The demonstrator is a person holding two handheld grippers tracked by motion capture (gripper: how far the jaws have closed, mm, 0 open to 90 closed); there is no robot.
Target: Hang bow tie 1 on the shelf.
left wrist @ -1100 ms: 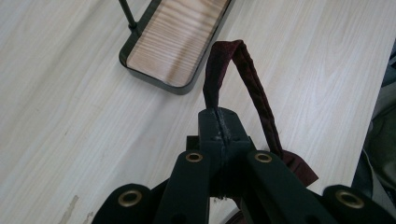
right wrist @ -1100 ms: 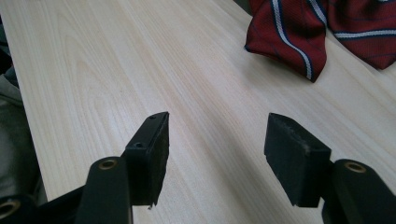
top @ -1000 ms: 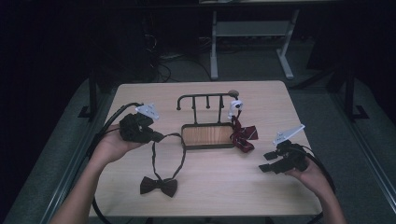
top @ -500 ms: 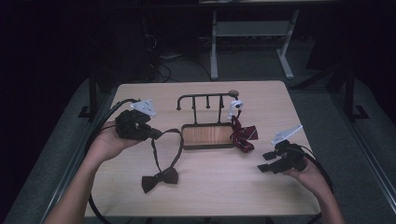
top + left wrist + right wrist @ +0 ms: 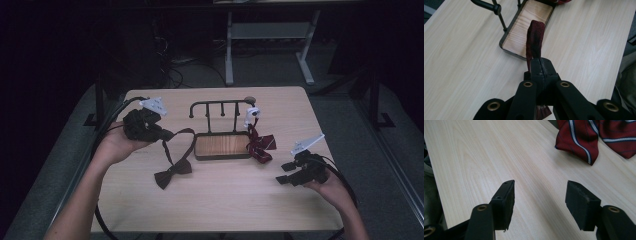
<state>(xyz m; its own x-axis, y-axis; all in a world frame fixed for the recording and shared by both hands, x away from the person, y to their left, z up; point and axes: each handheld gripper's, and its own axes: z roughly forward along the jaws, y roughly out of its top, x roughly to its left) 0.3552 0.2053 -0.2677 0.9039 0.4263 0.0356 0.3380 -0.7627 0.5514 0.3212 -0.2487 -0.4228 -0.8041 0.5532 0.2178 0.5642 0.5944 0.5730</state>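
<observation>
My left gripper [image 5: 167,134] is shut on the strap of a dark maroon bow tie [image 5: 172,173], left of the rack. The strap [image 5: 535,35] rises out of the closed jaws and loops toward the rack's wooden base [image 5: 529,26]. The bow itself hangs tilted at the strap's lower end, near the table. A black rack [image 5: 220,104] with hooks stands over the wooden base [image 5: 222,146]. A red striped bow tie [image 5: 261,145] hangs at the rack's right end, resting on the table. My right gripper [image 5: 284,173] is open and holds nothing, just above the table, with the striped tie [image 5: 584,137] ahead of it.
A white clip or tag [image 5: 252,114] sits at the rack's right end, above the striped tie. Cables trail from both grippers off the light wooden table [image 5: 225,200]. A metal stand [image 5: 265,35] rises on the dark floor behind the table.
My left gripper has lifted a little and drawn back to the left, pulling the maroon bow away from the table's front edge toward the rack. The right gripper has stayed still.
</observation>
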